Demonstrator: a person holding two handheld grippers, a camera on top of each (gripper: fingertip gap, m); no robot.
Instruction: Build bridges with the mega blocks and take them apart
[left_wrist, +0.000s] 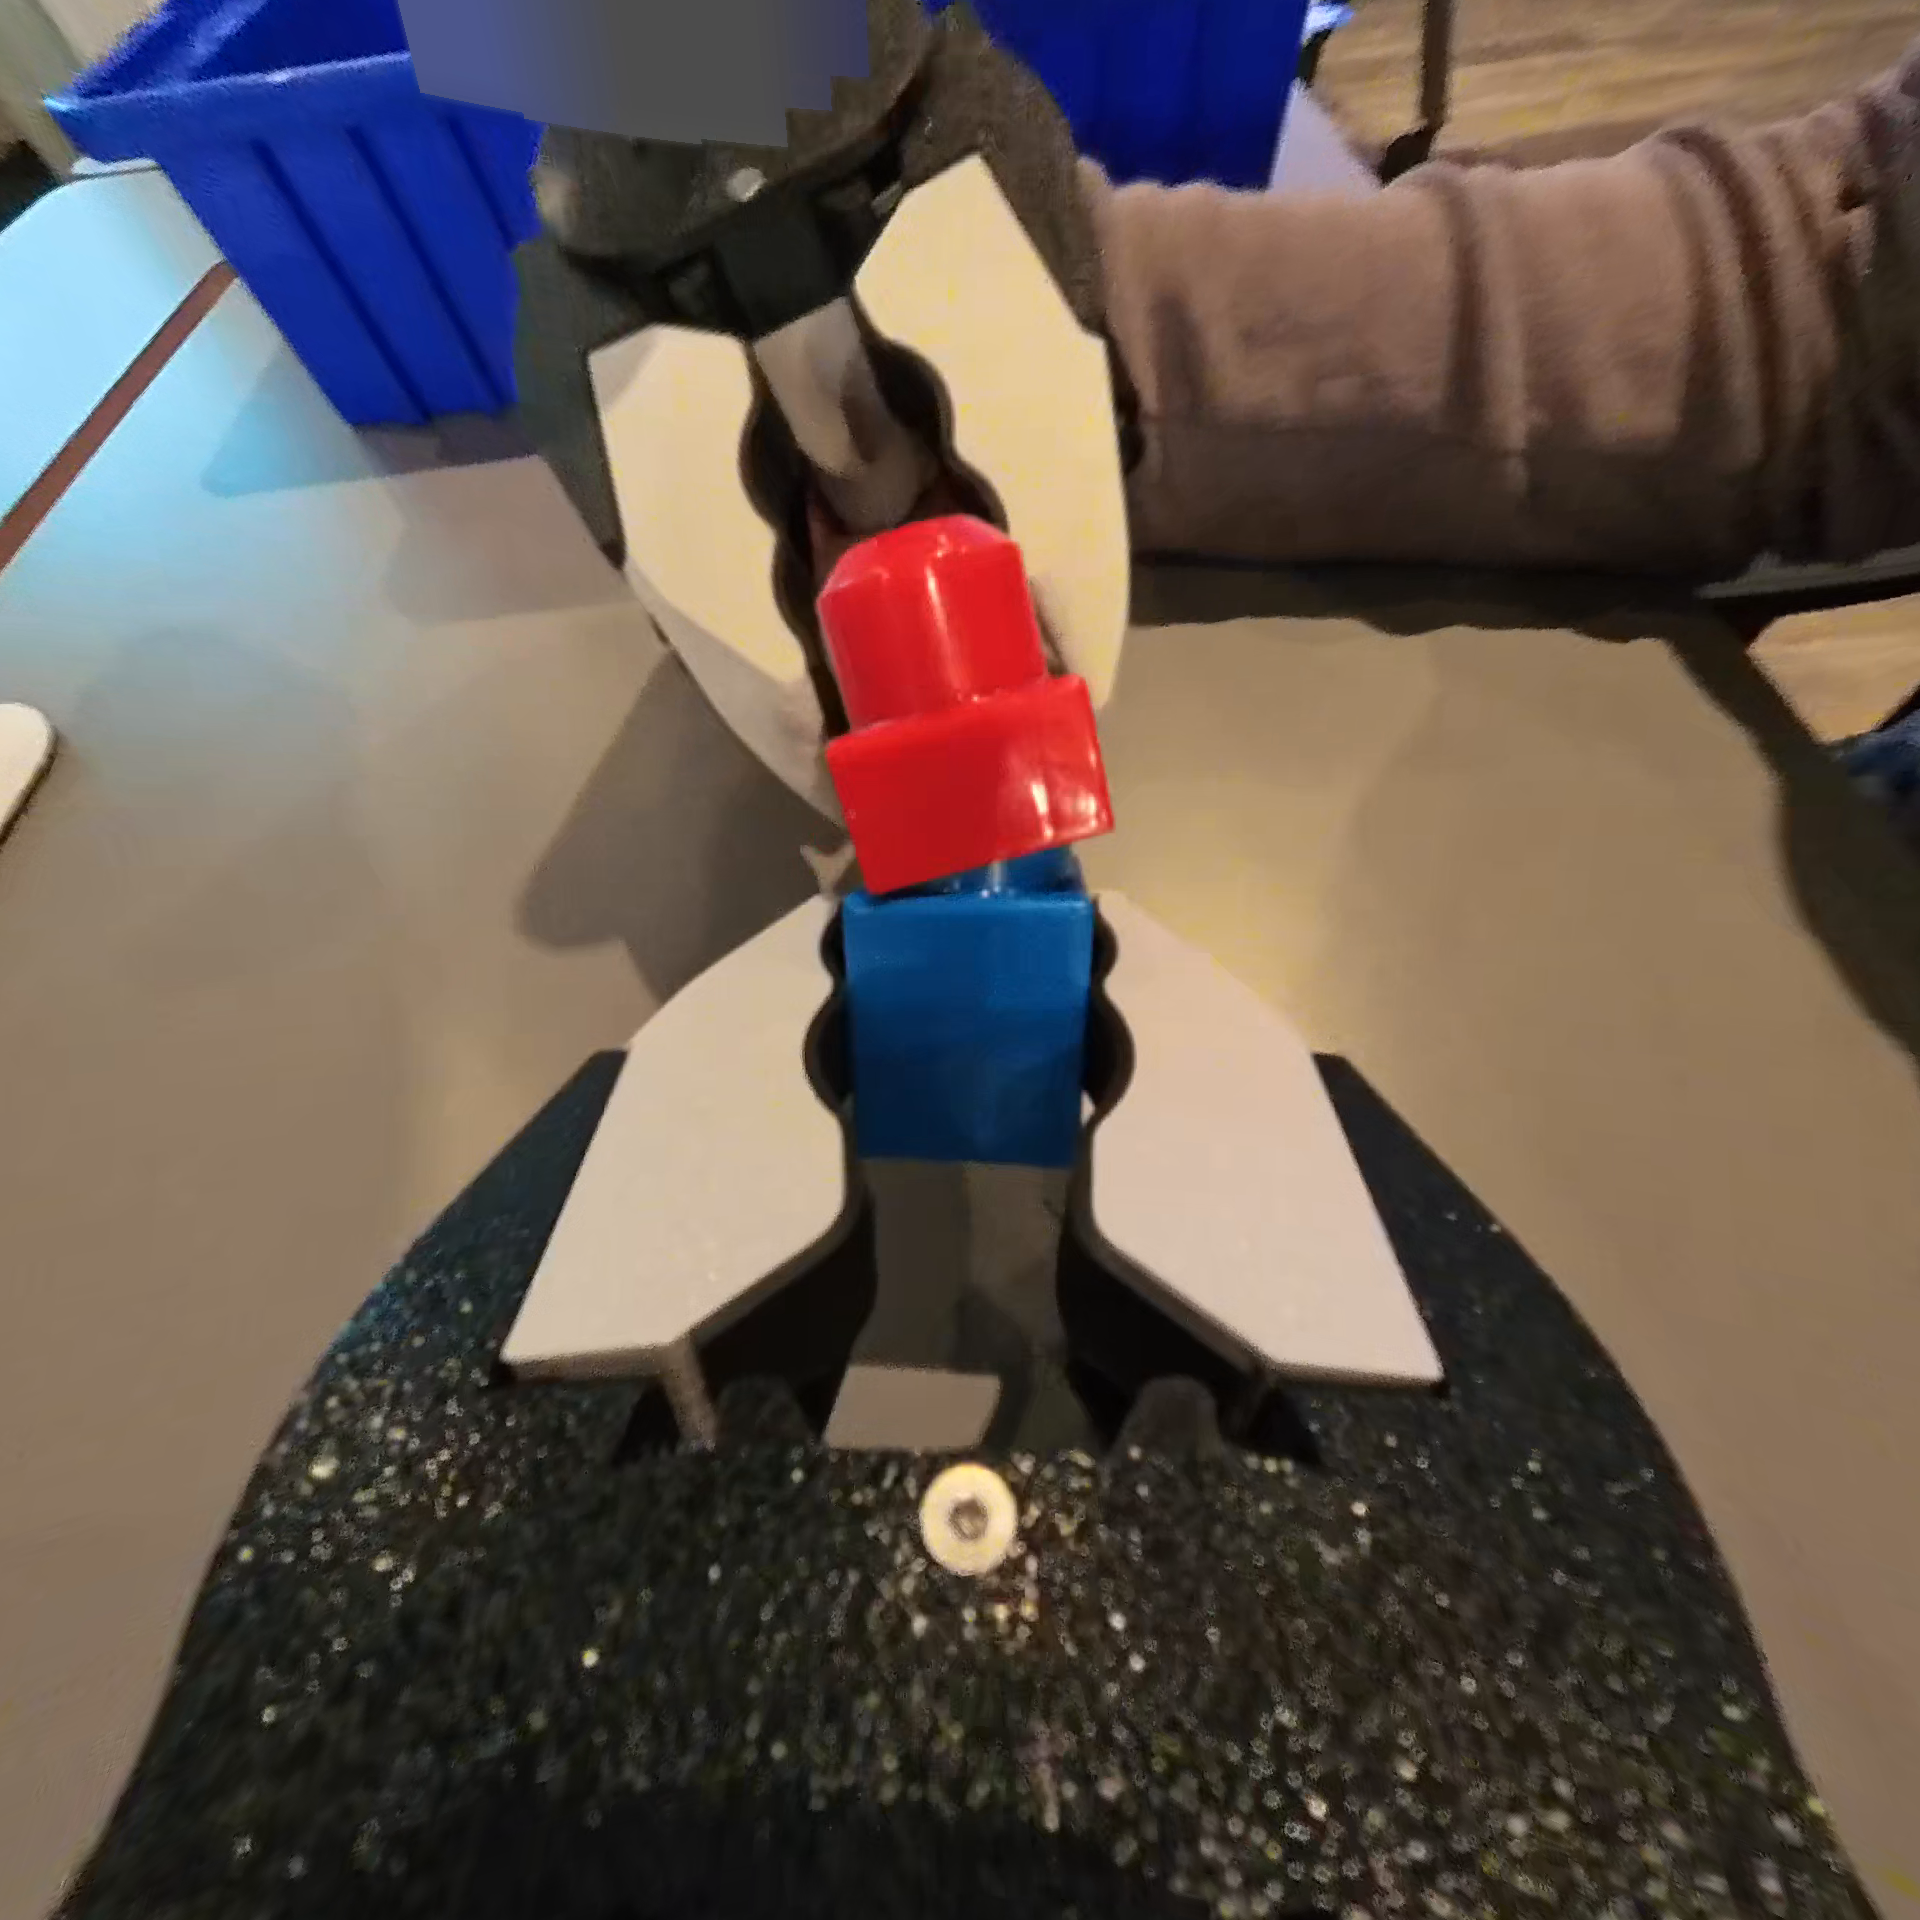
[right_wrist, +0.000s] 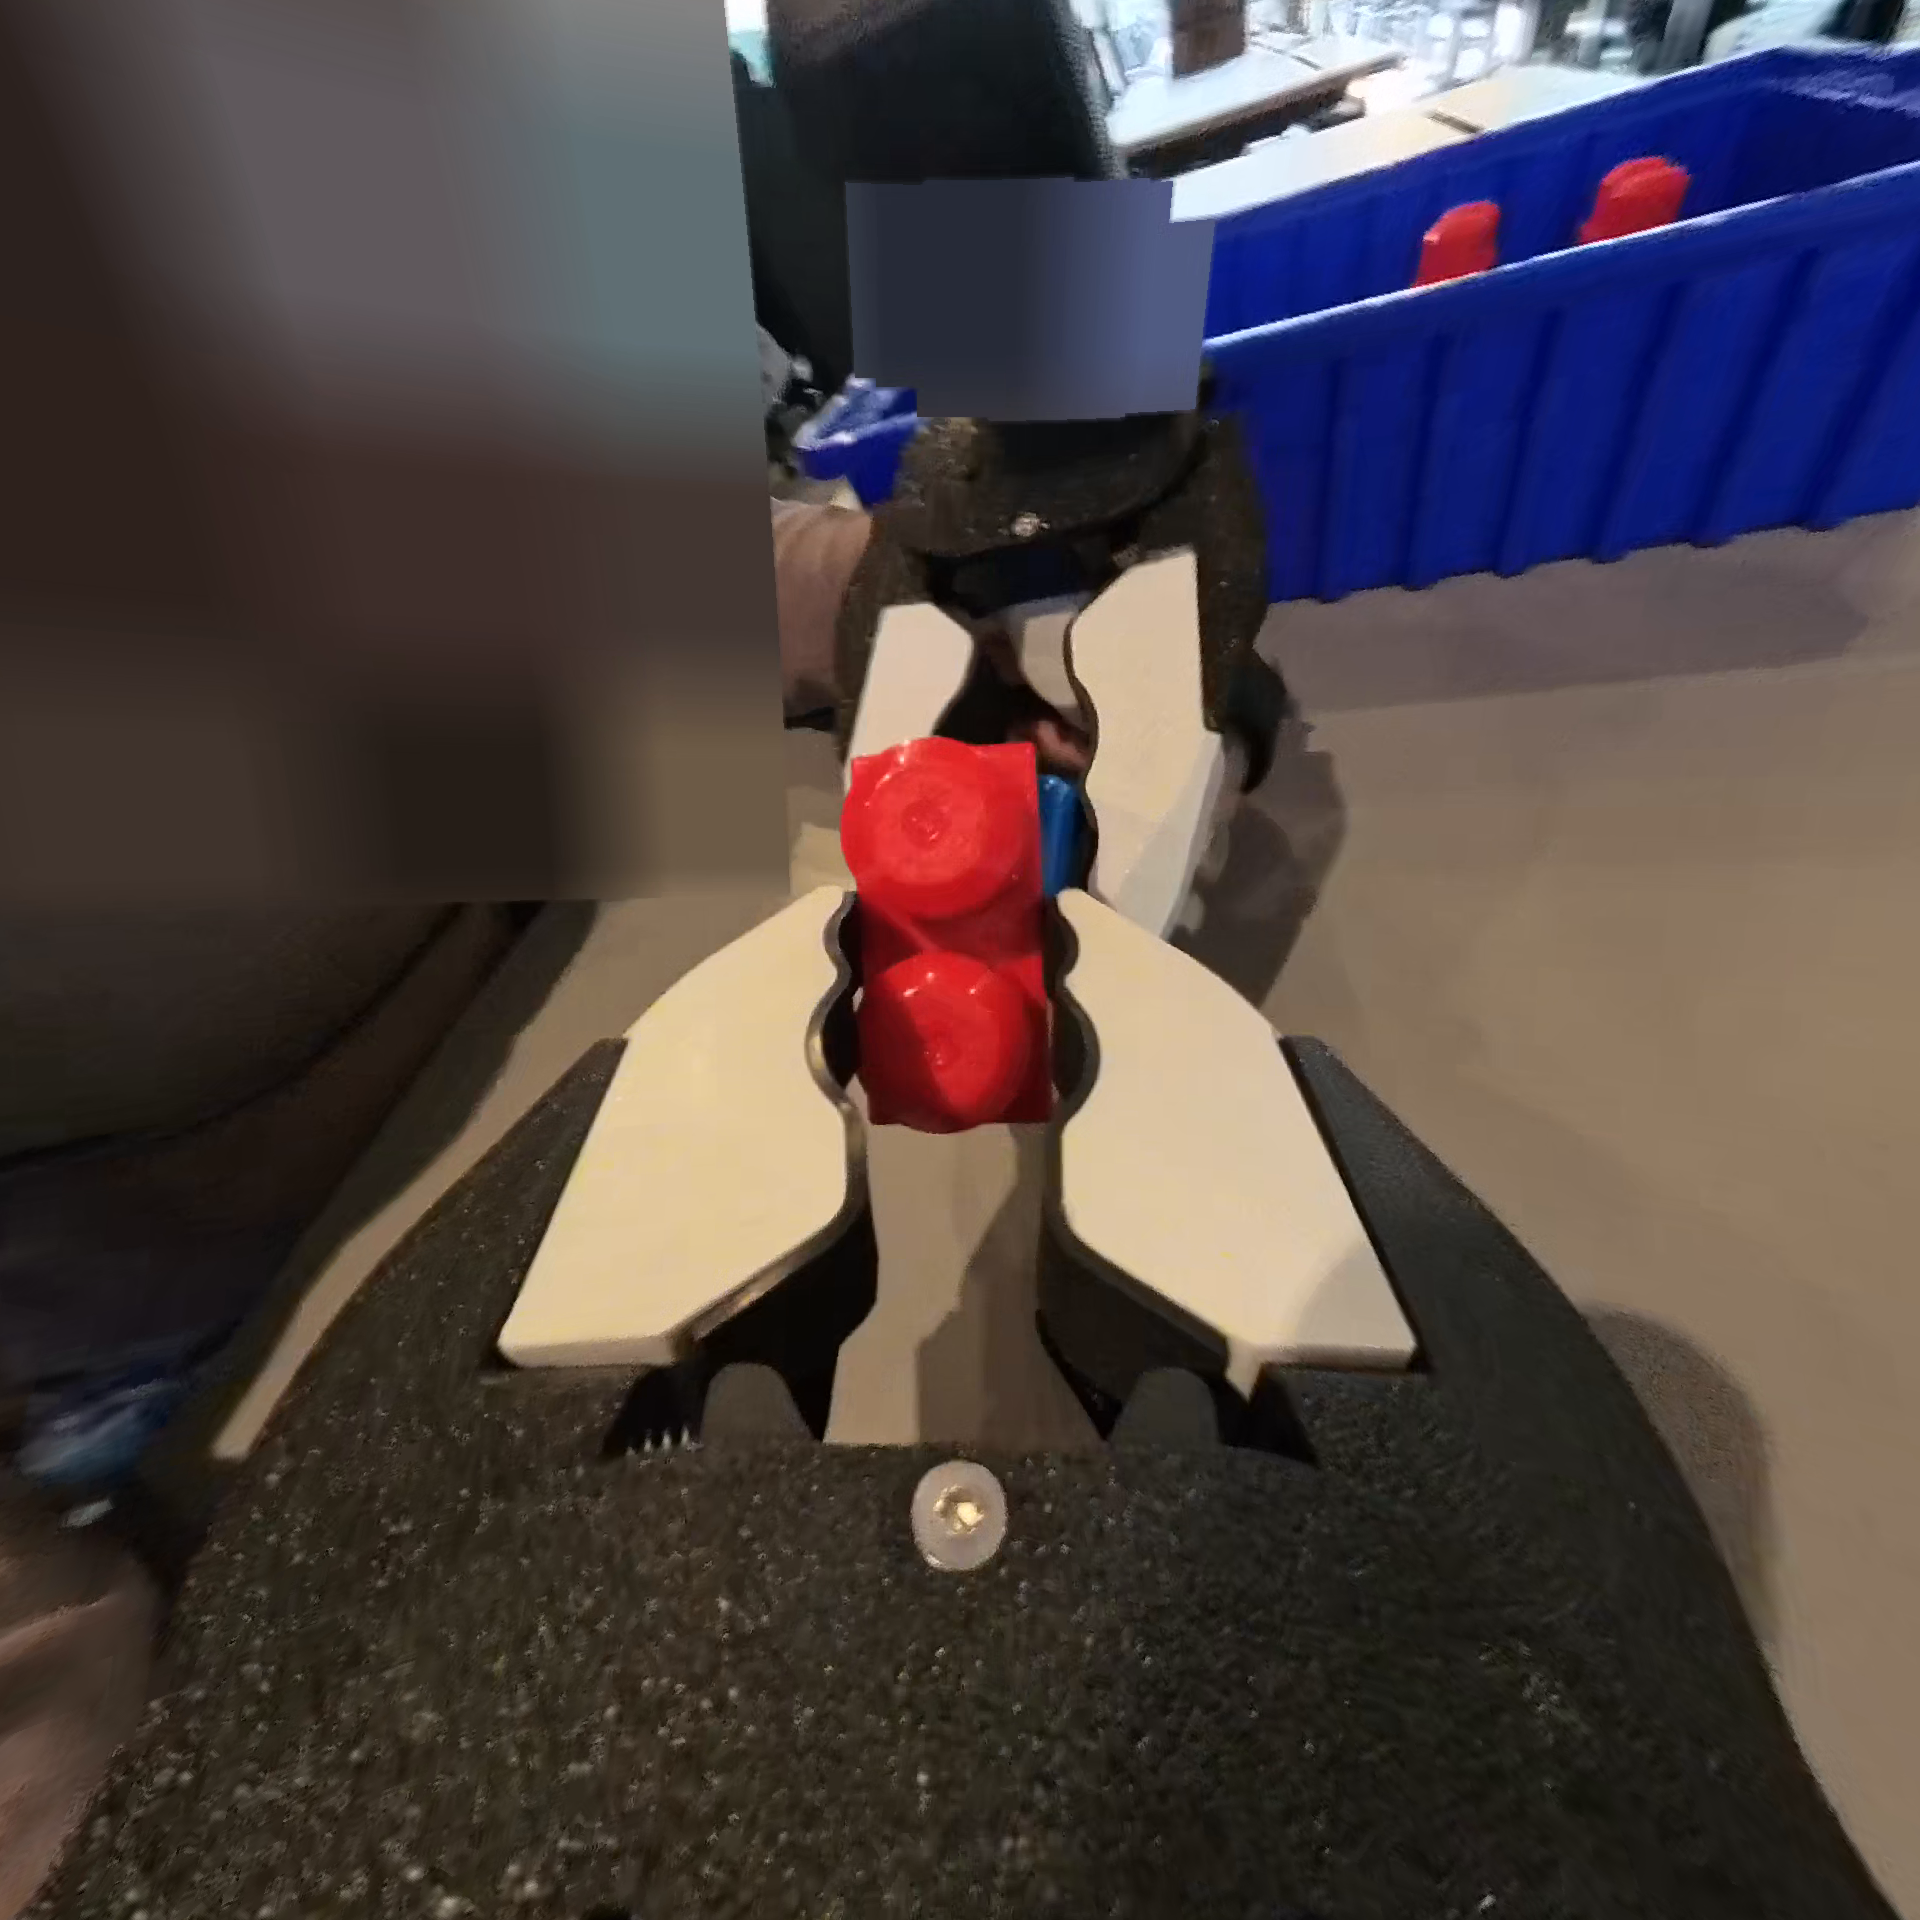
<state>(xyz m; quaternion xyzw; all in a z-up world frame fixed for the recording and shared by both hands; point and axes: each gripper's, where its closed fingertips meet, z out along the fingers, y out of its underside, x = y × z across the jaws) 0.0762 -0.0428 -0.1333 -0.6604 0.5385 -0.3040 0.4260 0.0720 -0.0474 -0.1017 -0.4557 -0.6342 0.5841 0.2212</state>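
Blue bin, far left: a blue bin (left_wrist: 312, 218) stands on the grey tabletop (left_wrist: 312, 883) at the left of the left wrist view, well apart from the work.
Left gripper: the left gripper (left_wrist: 966, 1029) is pinching a blue block (left_wrist: 968, 1023) between its two white fingers, held up off the tabletop.
Red block: a red block (left_wrist: 961, 717) sits tilted at the blue block's far end, its base lifted on one side so that a little of the blue stud shows in the gap between them.
Right gripper: facing the left one, the right gripper (right_wrist: 951, 1023) is pinching that red block (right_wrist: 940, 945); in its own view two round studs point at the camera, and a sliver of the blue block (right_wrist: 1060, 831) shows behind.
Sleeve: a grey sleeve (left_wrist: 1507, 353) reaches in from the right of the left wrist view.
Bin with spares, right: in the right wrist view a blue bin (right_wrist: 1558, 416) holds at least two more red blocks (right_wrist: 1457, 241).
Step in hand: judging by the tilt and the gap, the two blocks are either being pulled apart or being seated; the pictures do not settle which.
Next move calls for: a firm hold on both blocks. To part them, rock the red block further off the stud and draw it straight away; to join them, square it up and press it flat.
Risk: the red block could pop out of a loose pinch.
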